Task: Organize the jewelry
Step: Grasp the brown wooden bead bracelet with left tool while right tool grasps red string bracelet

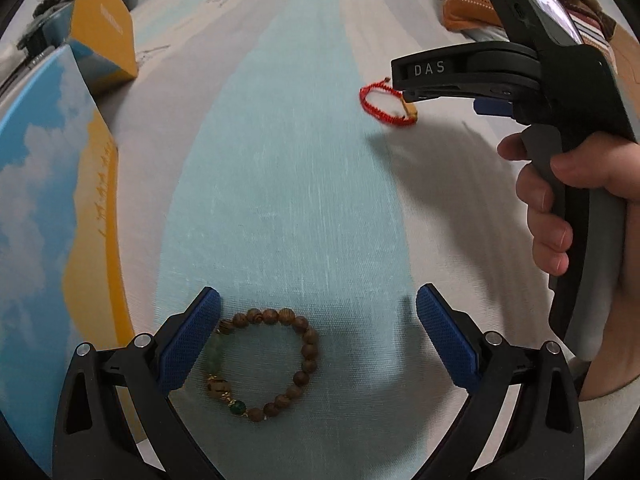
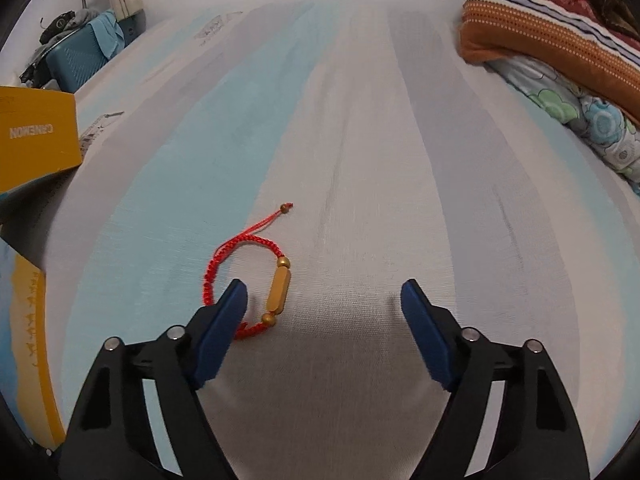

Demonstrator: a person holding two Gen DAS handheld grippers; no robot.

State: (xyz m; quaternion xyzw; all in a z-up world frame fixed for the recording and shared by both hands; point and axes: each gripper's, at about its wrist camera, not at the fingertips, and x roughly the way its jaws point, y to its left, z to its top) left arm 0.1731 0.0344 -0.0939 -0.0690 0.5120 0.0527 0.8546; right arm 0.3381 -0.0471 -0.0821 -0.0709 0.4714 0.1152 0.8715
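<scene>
A wooden bead bracelet [image 1: 267,364] with green stones lies on the striped sheet between my open left gripper's fingers, close against the left pad [image 1: 188,344]. My left gripper [image 1: 318,340] is open and empty. A red cord bracelet [image 2: 248,284] with a gold tube bead lies on the sheet; it also shows in the left wrist view [image 1: 384,104]. My right gripper [image 2: 324,320] is open and empty, its left pad [image 2: 224,328] over the red cord's near side. The right gripper body shows in the left wrist view [image 1: 460,76], held by a hand.
A blue and yellow box [image 1: 48,216] with a cloud print lies at the left. A yellow box [image 2: 36,136] stands behind it. Folded blankets [image 2: 552,40] are stacked at the back right. A teal suitcase [image 2: 76,60] stands beyond the bed's far left edge.
</scene>
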